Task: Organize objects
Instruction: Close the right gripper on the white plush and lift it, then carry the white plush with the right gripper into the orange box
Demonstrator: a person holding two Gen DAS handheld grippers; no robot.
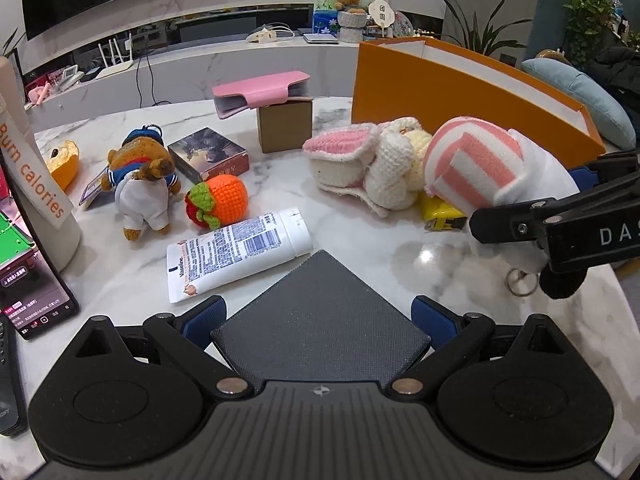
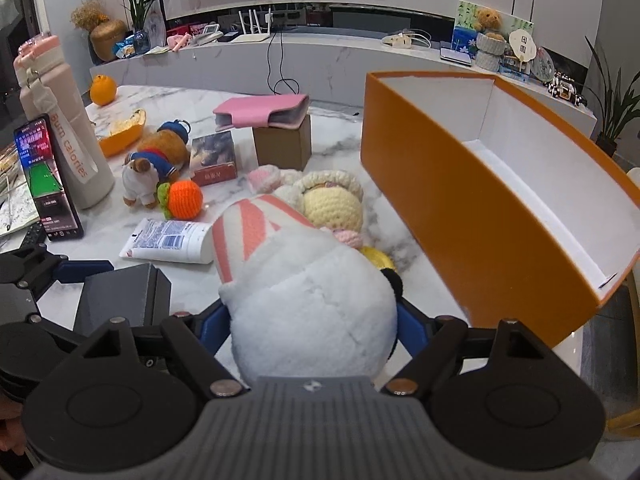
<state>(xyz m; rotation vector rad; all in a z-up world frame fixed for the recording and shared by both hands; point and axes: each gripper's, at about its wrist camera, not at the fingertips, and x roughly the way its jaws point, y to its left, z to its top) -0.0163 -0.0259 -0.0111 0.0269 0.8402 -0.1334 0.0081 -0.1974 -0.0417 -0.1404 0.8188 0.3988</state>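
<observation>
The right gripper (image 2: pixel 314 320) is clamping the white plush toy (image 2: pixel 308 300), destined for the orange box (image 2: pixel 460 208) at two o'clock, while the left gripper (image 1: pixel 320 316) is pinching a grey case (image 1: pixel 320 312).

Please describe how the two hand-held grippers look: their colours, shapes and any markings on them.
Each hand-held gripper is matte black plastic. The left hand-held gripper has two round disc housings, angular linkage arms with silver pivot pins, blue ribbed finger pads, and a ribbed grey centre plate with a small cross-shaped logo. The right hand-held gripper has the same build; in the left wrist view its arm shows white letters "DAS". No cables are visible.
</observation>
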